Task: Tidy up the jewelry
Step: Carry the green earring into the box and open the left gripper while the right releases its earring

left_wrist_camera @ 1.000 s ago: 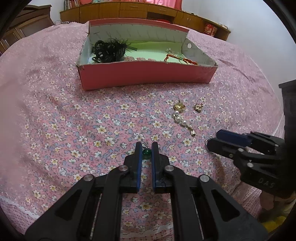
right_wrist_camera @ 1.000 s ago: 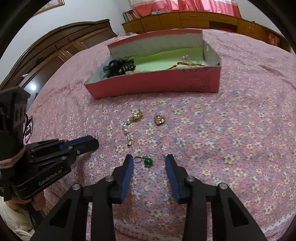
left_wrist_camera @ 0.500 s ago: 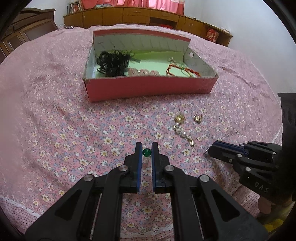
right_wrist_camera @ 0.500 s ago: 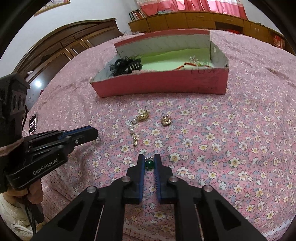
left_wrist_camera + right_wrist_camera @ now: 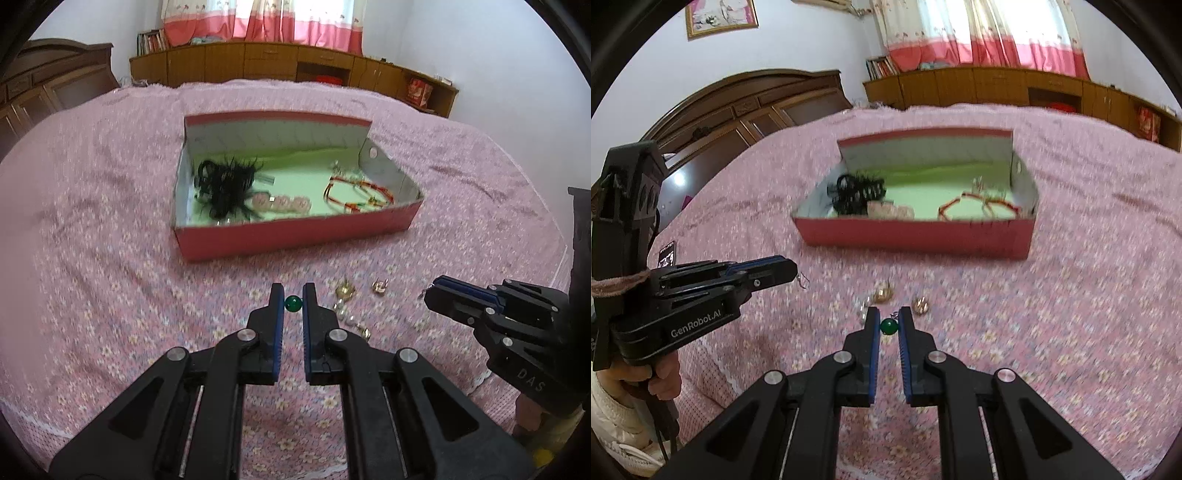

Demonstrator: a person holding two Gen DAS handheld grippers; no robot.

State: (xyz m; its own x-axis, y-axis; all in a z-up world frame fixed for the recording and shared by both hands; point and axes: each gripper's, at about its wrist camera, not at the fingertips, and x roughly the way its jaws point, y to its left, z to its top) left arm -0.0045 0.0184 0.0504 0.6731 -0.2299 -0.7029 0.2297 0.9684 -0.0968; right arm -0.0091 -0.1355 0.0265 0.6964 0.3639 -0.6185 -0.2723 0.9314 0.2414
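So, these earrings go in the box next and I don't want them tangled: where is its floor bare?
The green floor is bare in the middle and back, between the black hairpiece and the red bracelets, behind the pink flowers. The box's left end, right end and front middle are crowded.

Pink curtains [image 5: 266, 18], low wooden cabinets [image 5: 280, 62], white walls [image 5: 798, 40].

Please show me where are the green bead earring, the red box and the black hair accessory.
green bead earring [image 5: 888, 326], right wrist view, bead
red box [image 5: 295, 236], left wrist view, front wall
black hair accessory [image 5: 225, 184], left wrist view, middle
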